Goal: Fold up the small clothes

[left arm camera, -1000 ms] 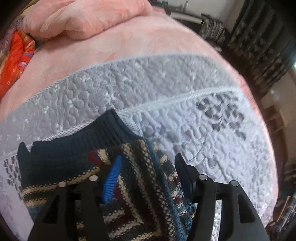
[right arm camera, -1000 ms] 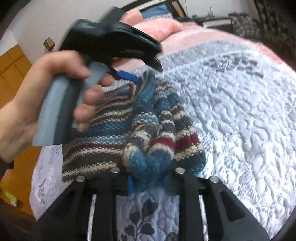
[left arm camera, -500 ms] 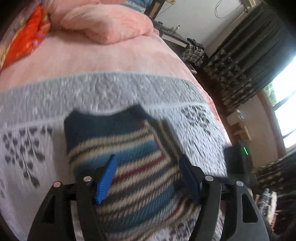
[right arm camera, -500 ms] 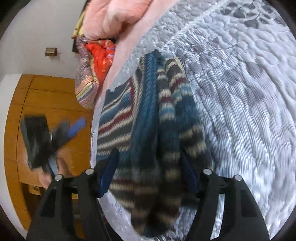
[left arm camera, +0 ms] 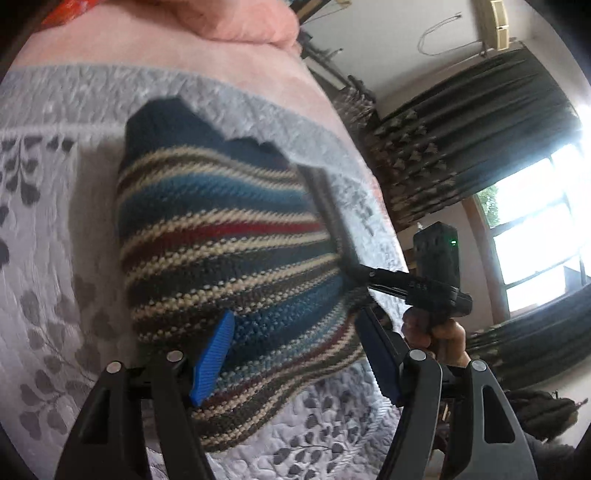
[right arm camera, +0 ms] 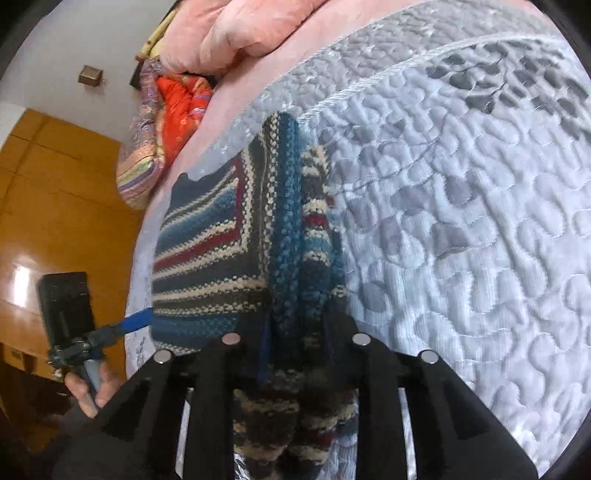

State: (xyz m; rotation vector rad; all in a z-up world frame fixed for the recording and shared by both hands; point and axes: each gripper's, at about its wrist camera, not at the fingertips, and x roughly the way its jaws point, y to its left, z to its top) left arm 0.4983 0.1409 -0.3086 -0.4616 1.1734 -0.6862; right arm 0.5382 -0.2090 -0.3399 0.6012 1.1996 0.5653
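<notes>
Sweater [left arm camera: 221, 236], striped knit in blue, cream, red and dark bands, lies on the grey quilt [right arm camera: 461, 229] of the bed, its dark collar end toward the pink blanket [right arm camera: 236, 33]. My right gripper [right arm camera: 295, 332] is clamped on a bunched fold of the sweater, which rises in a ridge between the jaws and spills under the camera. My left gripper [left arm camera: 295, 354] hangs over the sweater's near edge with its jaws apart, blue pads [left arm camera: 212, 356] either side of the cloth and nothing pinched. From the left wrist I see the right gripper at the sweater's far side with a hand [left arm camera: 436, 336] on its handle. Orange bedding [right arm camera: 181, 107] lies beside the pink blanket, and dark curtains [left arm camera: 461, 140] hang by a bright window
</notes>
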